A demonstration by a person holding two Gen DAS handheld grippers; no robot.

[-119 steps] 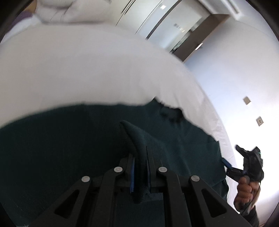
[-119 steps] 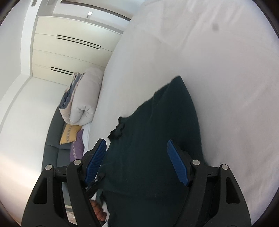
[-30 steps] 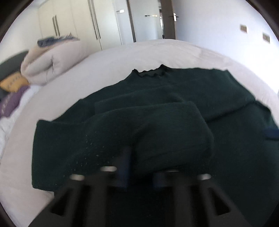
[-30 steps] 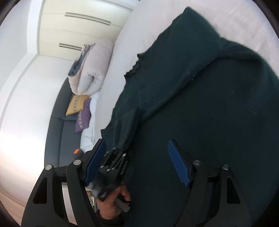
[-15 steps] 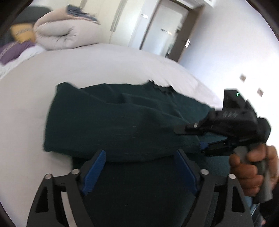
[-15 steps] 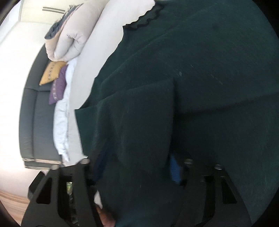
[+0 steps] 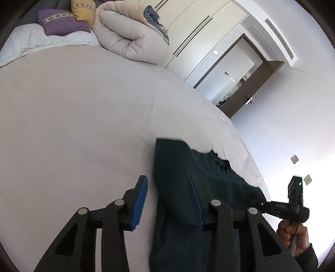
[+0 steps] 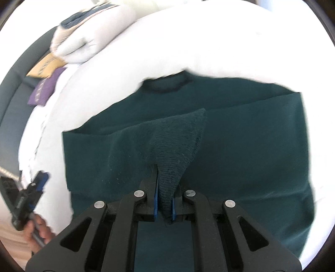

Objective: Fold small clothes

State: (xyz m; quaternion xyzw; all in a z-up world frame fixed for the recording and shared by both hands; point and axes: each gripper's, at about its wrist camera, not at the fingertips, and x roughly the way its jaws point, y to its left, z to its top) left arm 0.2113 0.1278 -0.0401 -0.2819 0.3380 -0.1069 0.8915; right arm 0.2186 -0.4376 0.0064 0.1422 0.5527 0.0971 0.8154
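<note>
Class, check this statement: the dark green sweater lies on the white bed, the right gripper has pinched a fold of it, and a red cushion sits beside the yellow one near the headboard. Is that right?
One detail is wrong: the cushion beside the yellow cushion is purple, as the left wrist view shows. The rest stands: the dark green sweater lies on the white bed, and the right gripper has pinched a fold of it.

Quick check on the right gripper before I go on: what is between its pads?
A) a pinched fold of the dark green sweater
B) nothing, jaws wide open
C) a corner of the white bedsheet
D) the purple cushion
A: in the right wrist view the right gripper has its blue pads closed on a raised fold of the dark green sweater, which lies on the white bed.
</note>
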